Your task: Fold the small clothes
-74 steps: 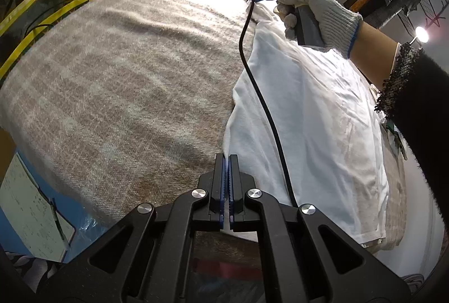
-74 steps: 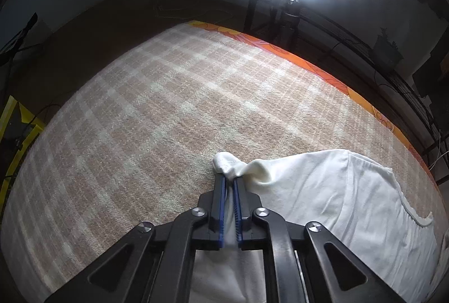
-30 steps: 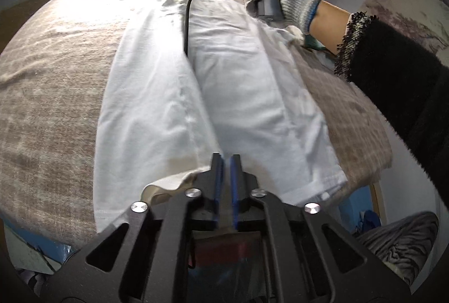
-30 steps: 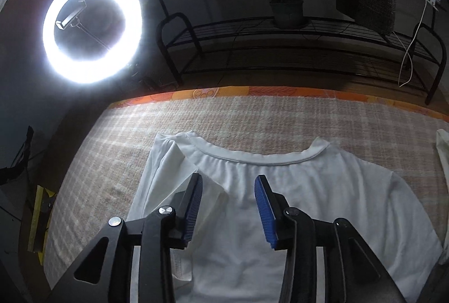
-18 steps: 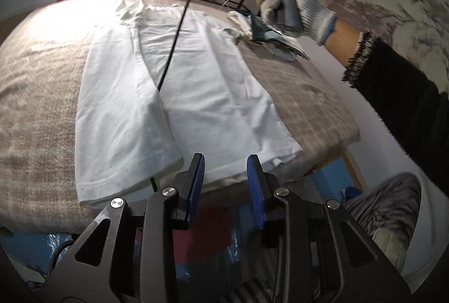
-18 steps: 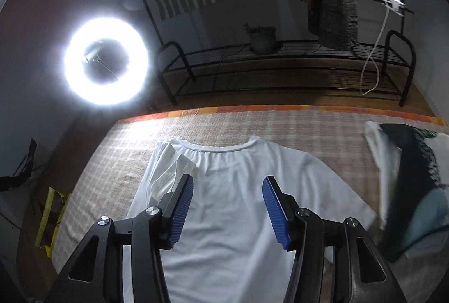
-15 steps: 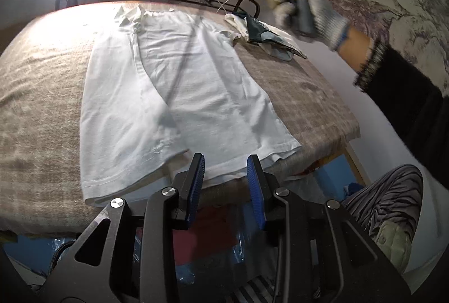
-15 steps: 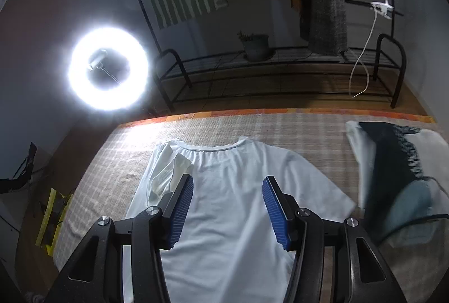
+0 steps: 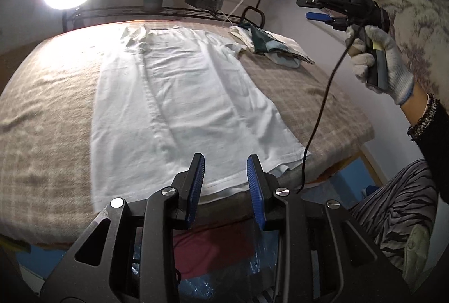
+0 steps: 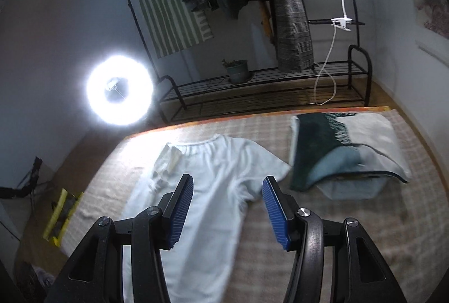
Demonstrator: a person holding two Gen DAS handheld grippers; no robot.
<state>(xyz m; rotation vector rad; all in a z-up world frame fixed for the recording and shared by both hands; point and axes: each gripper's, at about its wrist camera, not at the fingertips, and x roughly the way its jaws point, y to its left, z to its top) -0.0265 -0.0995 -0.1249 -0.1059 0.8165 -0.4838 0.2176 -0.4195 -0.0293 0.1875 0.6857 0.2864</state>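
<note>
A white T-shirt (image 9: 179, 95) lies flat on the checked blanket (image 9: 42, 117), its left side folded over toward the middle, its right sleeve spread out. It also shows in the right wrist view (image 10: 219, 179). My left gripper (image 9: 226, 162) is open and empty, just above the shirt's bottom hem at the table's near edge. My right gripper (image 10: 228, 188) is open and empty, held high above the shirt's right side; in the left wrist view it (image 9: 317, 9) hangs in the air at the upper right in a gloved hand.
A folded pile of dark green and pale clothes (image 10: 345, 145) lies on the blanket right of the shirt, also in the left wrist view (image 9: 269, 44). A ring light (image 10: 119, 89) and a black rack (image 10: 266, 86) stand behind the table. A cable (image 9: 320, 112) dangles from the right gripper.
Both grippers let go of the shirt's left side after folding it over and opened. The right gripper rose high and swung right; the left one drew back to the hem.
</note>
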